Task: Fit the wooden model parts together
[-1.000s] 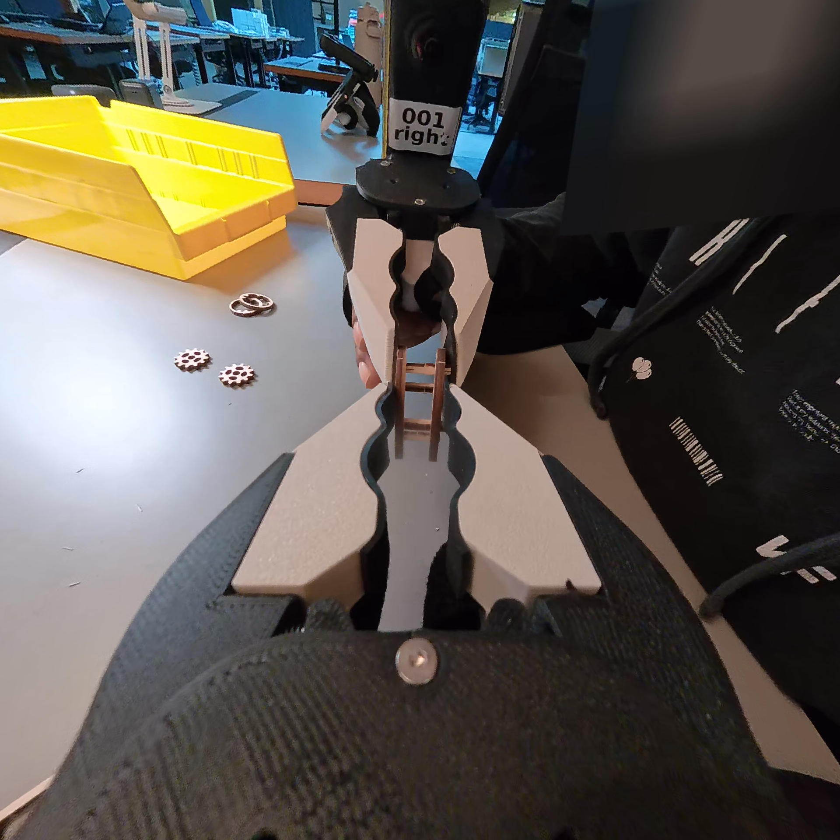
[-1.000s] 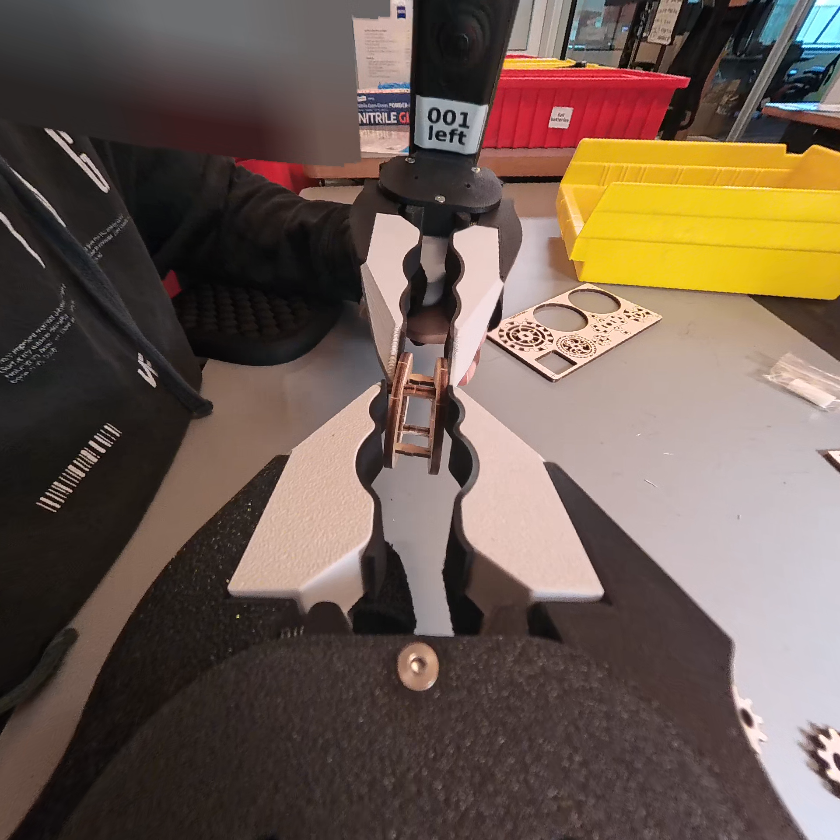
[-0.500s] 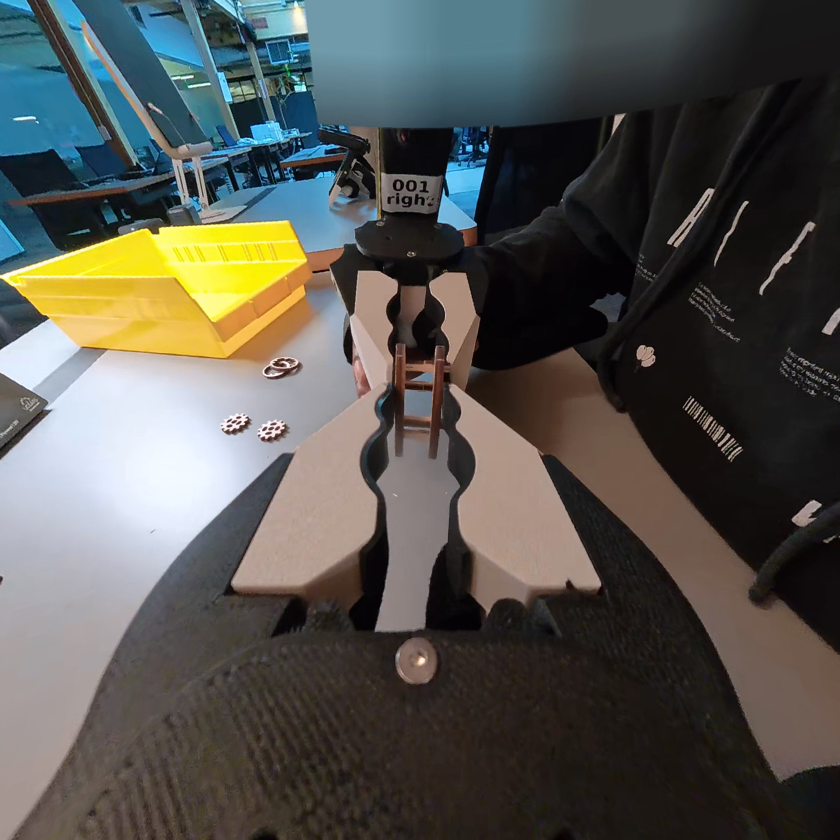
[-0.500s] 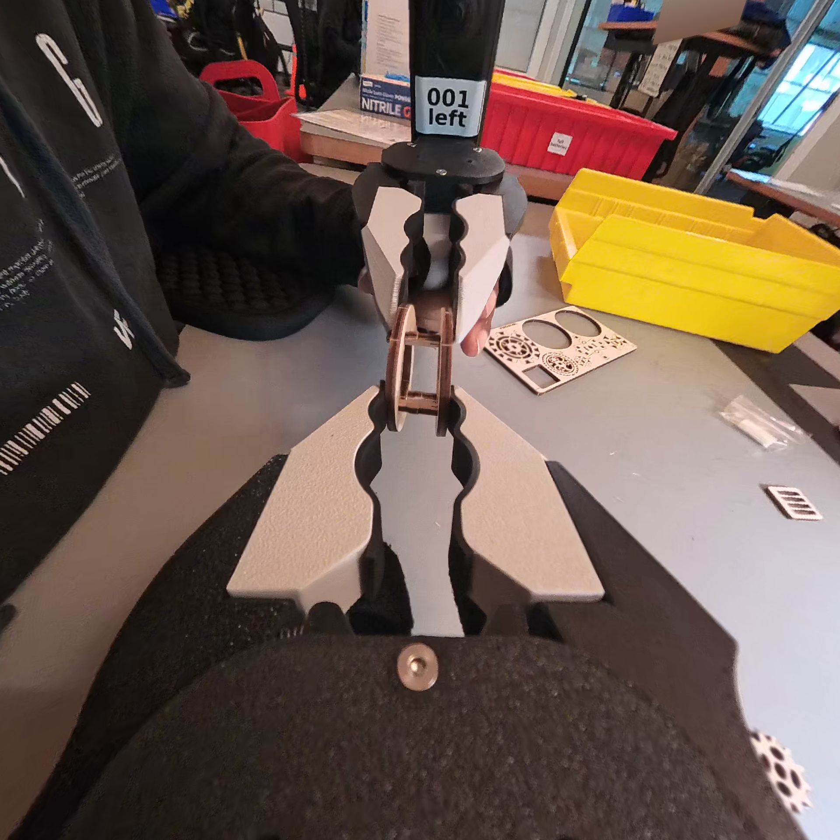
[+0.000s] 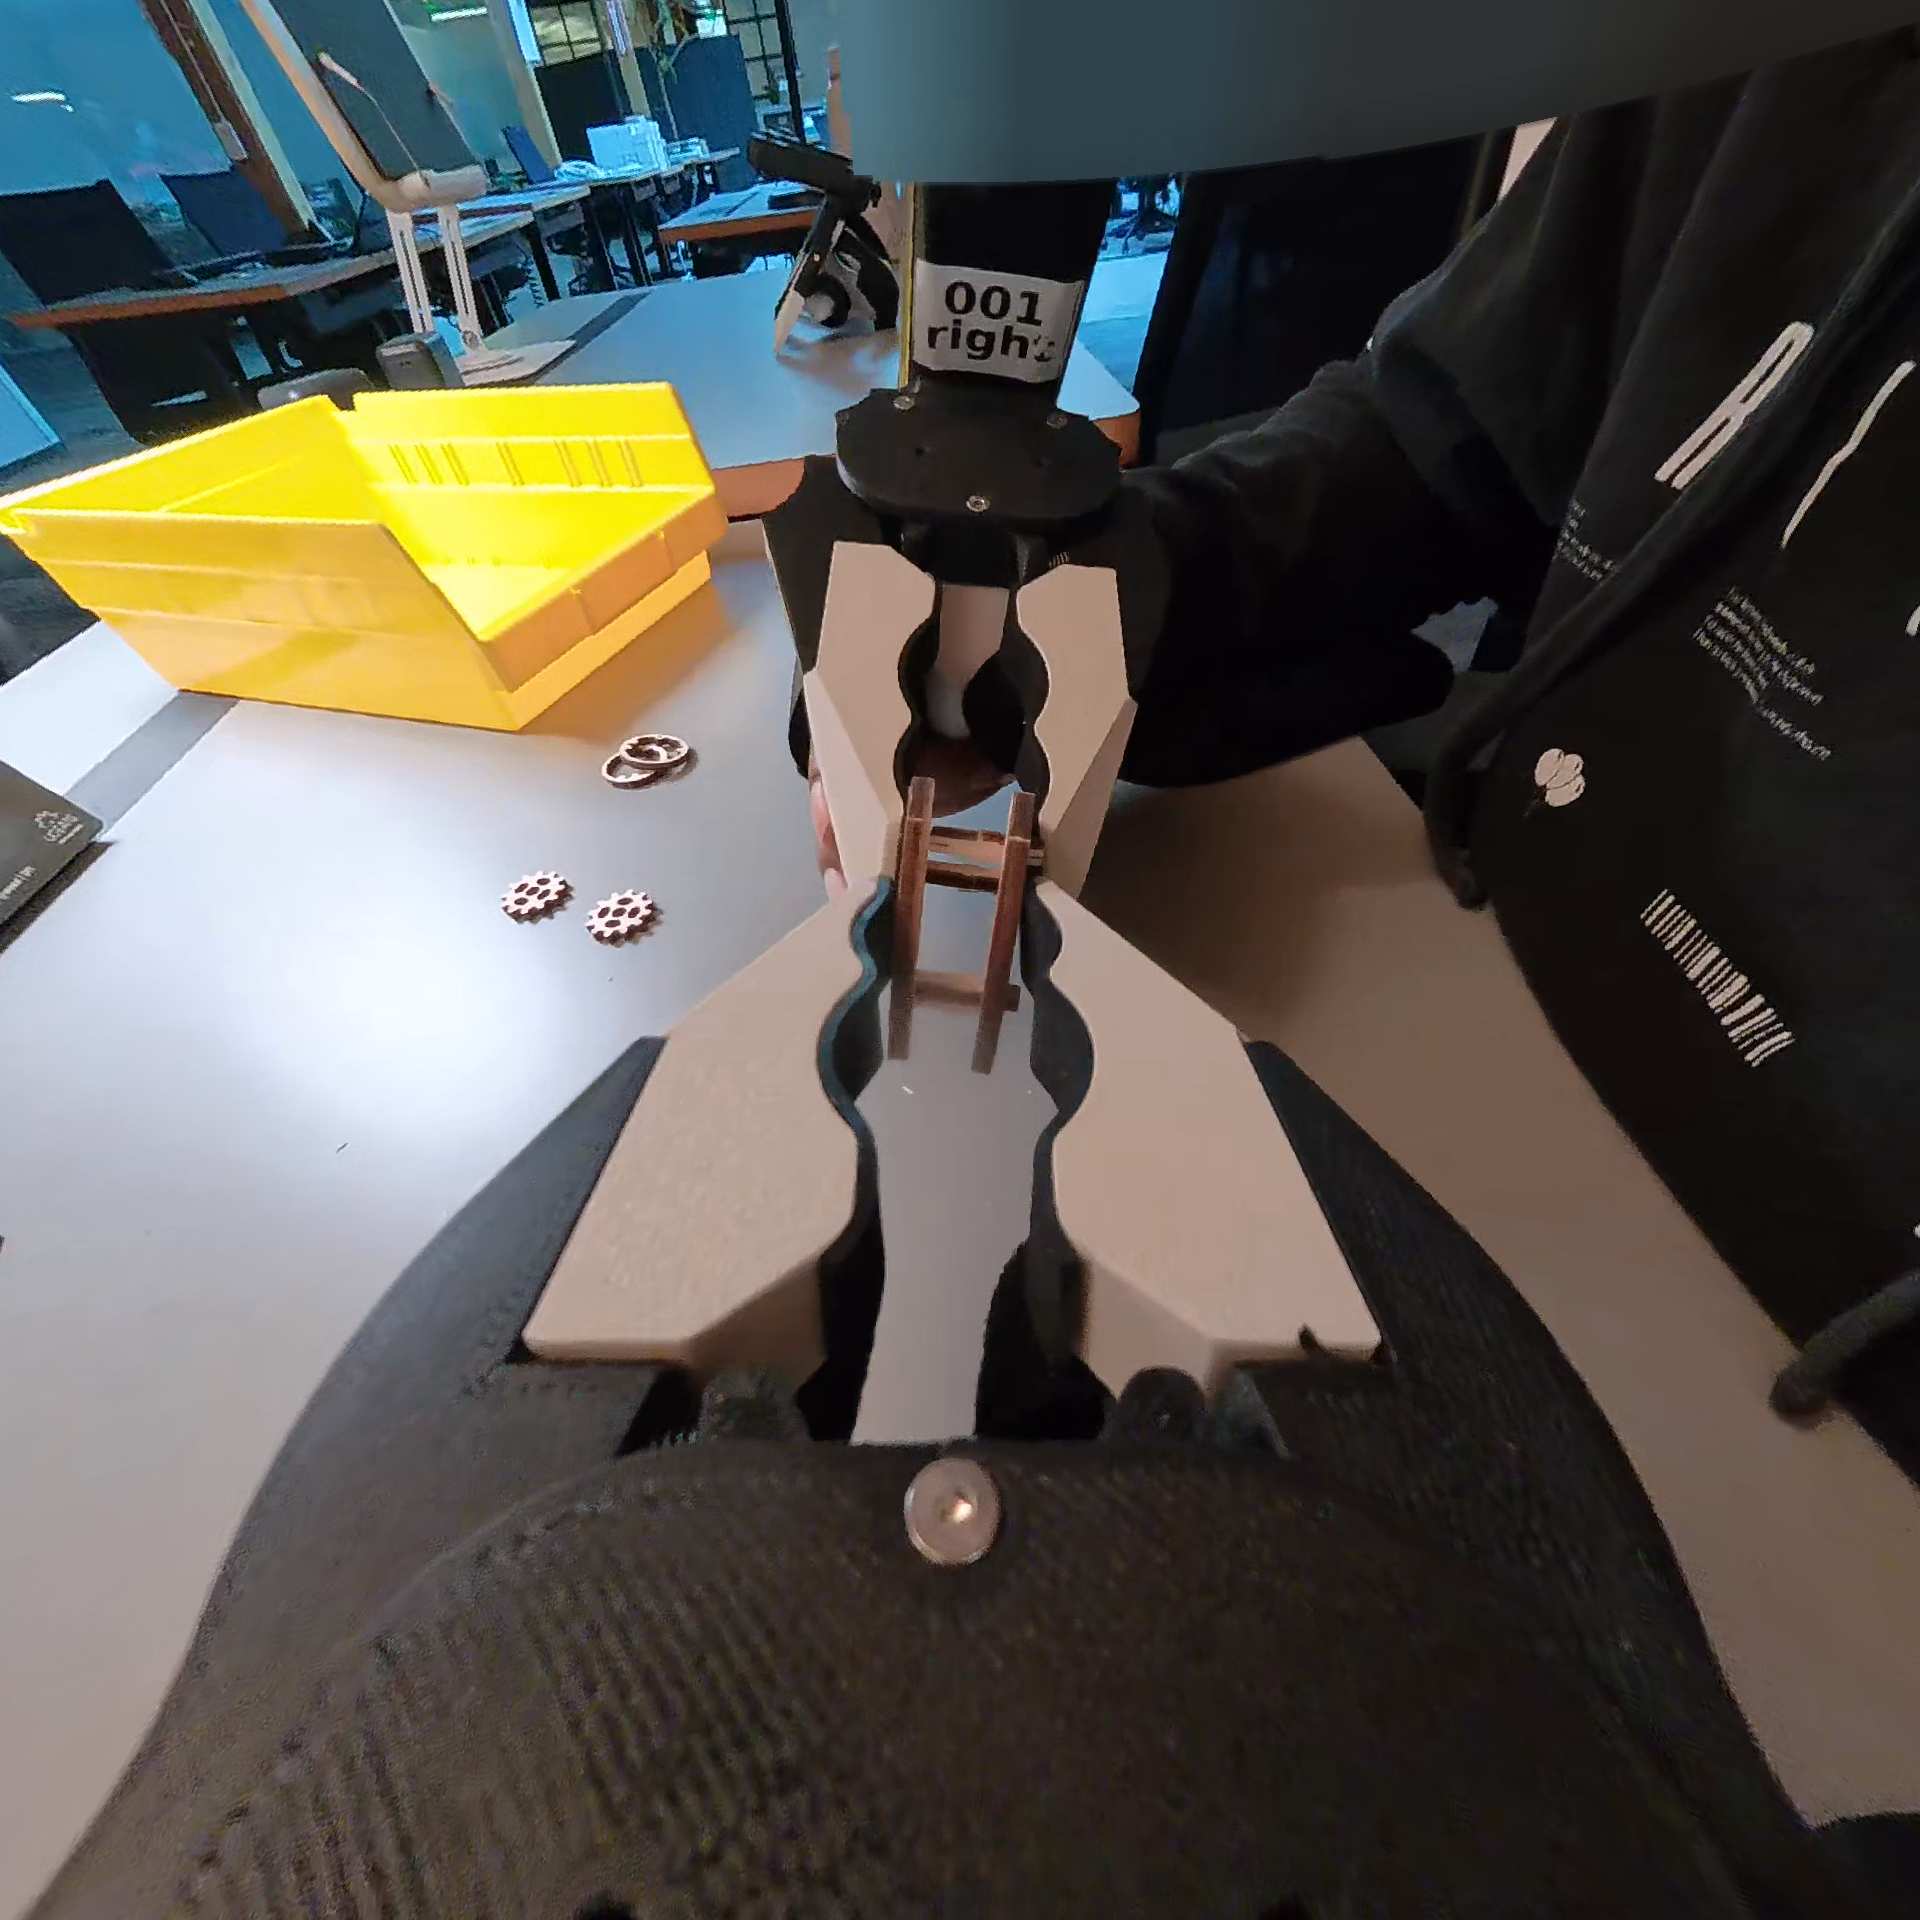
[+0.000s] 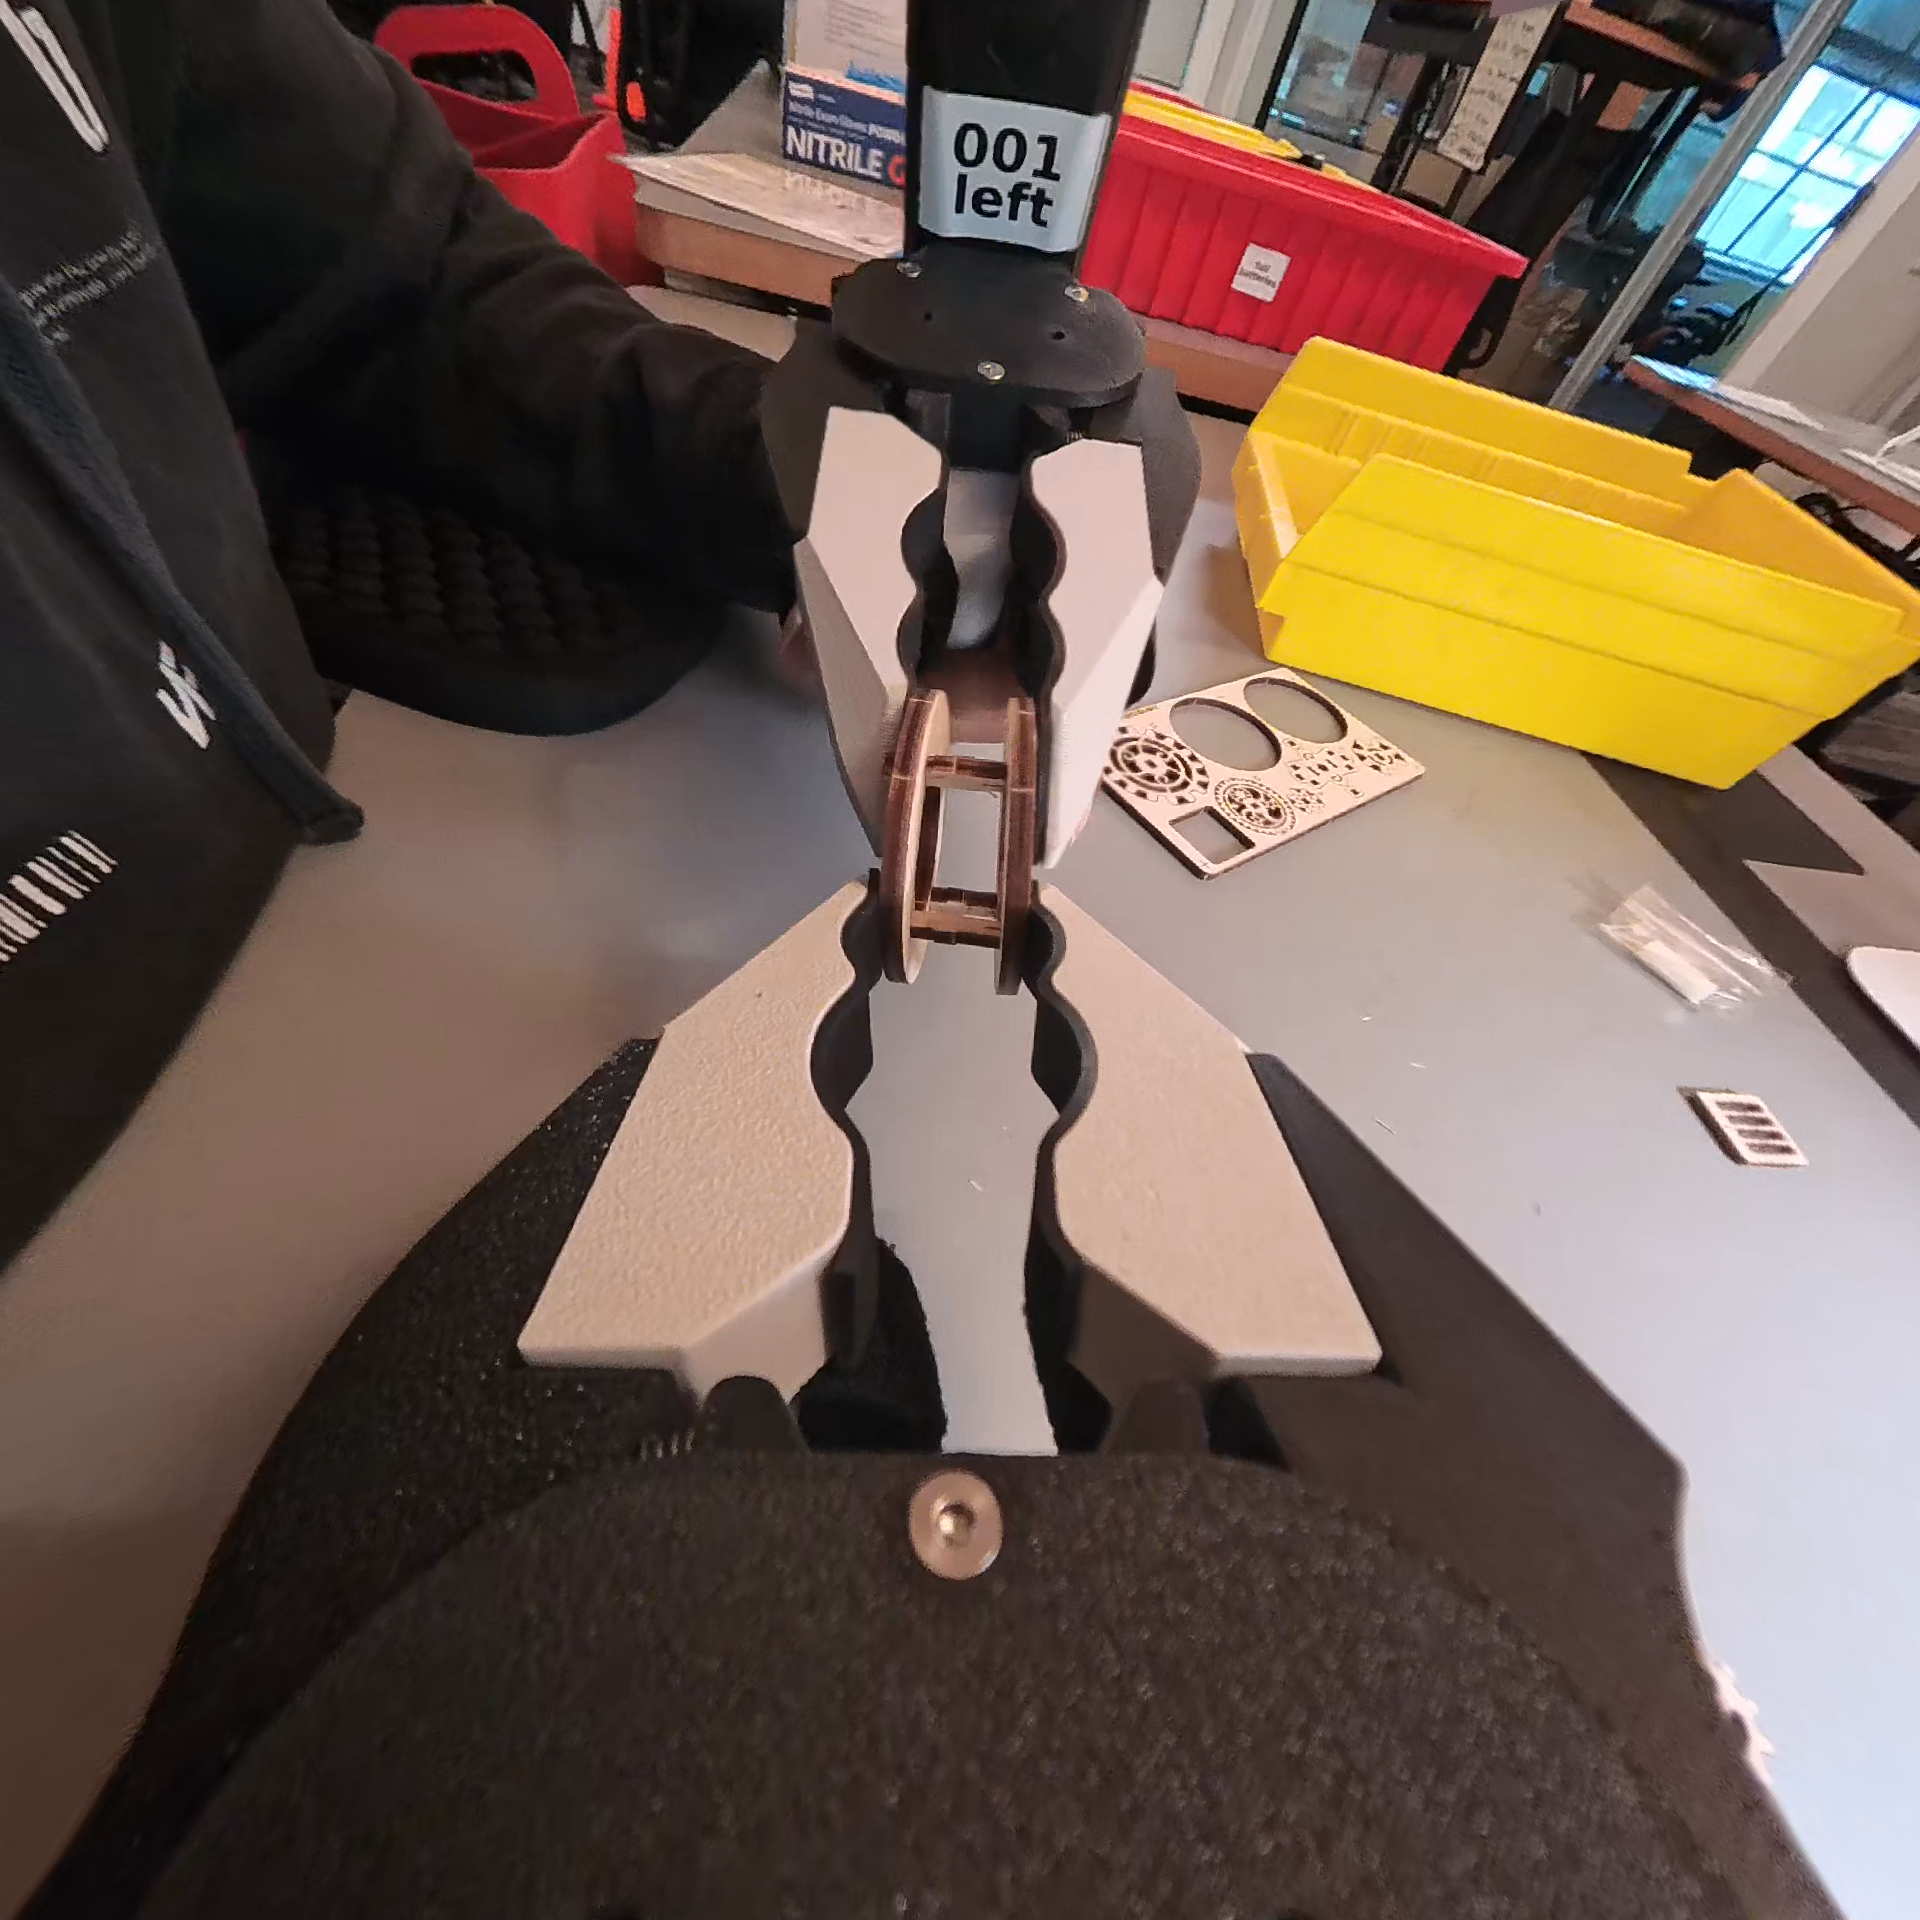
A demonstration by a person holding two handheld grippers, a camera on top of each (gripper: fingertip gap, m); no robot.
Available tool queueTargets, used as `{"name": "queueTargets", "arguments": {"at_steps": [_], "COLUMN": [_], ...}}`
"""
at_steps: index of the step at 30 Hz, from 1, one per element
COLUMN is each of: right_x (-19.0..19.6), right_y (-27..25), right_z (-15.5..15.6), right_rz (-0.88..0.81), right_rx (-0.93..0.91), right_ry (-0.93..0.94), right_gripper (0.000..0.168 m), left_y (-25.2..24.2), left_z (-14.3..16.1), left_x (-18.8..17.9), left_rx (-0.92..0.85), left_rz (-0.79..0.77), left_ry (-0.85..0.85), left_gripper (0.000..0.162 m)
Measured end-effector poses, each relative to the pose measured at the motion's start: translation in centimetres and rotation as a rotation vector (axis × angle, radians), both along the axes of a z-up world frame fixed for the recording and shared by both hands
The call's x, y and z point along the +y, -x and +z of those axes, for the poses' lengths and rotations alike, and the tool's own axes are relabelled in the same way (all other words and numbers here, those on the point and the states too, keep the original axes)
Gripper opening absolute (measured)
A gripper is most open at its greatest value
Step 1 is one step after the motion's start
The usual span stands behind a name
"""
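Observation:
A small wooden assembly (image 5: 954, 935), two discs joined by short cross pieces, is held in the air between both grippers. My left gripper (image 5: 956, 904) is shut on its near end, one finger outside each disc. My right gripper (image 5: 961, 831) faces it from the far side and is shut on the other end. In the right wrist view the assembly (image 6: 961, 842) sits between my right gripper (image 6: 956, 920) and the left gripper (image 6: 961, 769). Two small wooden gears (image 5: 579, 907) and two rings (image 5: 646, 762) lie loose on the grey table (image 5: 260, 1039).
A yellow bin (image 5: 416, 582) stands at the back of the table. In the right wrist view are stacked yellow bins (image 6: 1558, 603), a wooden sheet with cut-outs (image 6: 1257, 769), a small plastic bag (image 6: 1673, 951) and a slotted wooden piece (image 6: 1745, 1127). A person in a black hoodie (image 5: 1714, 727) is close by. Left and right tips are no more than a few centimetres apart.
Both grippers have risen and tilted together with the assembly still held between them. The table parts have not moved.

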State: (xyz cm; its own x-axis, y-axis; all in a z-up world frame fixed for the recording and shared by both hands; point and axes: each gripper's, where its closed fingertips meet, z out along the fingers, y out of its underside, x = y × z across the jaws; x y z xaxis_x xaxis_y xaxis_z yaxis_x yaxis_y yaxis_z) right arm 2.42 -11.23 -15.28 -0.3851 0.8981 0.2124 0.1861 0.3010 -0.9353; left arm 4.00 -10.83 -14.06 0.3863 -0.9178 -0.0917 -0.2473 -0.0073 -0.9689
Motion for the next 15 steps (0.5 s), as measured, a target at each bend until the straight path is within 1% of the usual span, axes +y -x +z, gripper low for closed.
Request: {"name": "queueTargets", "arguments": {"at_steps": [2,5,8,12,15], "right_x": [0.22,0.28,0.46,0.44,0.45], "right_y": [0.14,0.17,0.23,0.30,0.41], "right_z": [-0.15,-0.25,-0.47,-0.59,-0.70], "right_rz": [-0.024,-0.030,-0.040,-0.036,-0.035], "right_rx": [0.001,-0.003,-0.014,-0.034,-0.056], "right_ry": [-0.036,-0.038,-0.043,0.007,0.056], "right_gripper": [0.023,0.023,0.023,0.023,0.023], "left_y": [0.04,0.10,0.08,0.16,0.18], "left_z": [0.20,0.18,0.06,0.03,0.09], "left_x": [0.06,0.20,0.32,0.57,0.68], "left_rx": [-0.015,-0.014,-0.019,-0.039,-0.063], "left_rz": [0.003,0.012,0.015,0.025,0.026], "left_ry": [0.005,-0.006,0.014,0.045,0.079], "left_gripper": [0.023,0.026,0.024,0.028,0.028]}}
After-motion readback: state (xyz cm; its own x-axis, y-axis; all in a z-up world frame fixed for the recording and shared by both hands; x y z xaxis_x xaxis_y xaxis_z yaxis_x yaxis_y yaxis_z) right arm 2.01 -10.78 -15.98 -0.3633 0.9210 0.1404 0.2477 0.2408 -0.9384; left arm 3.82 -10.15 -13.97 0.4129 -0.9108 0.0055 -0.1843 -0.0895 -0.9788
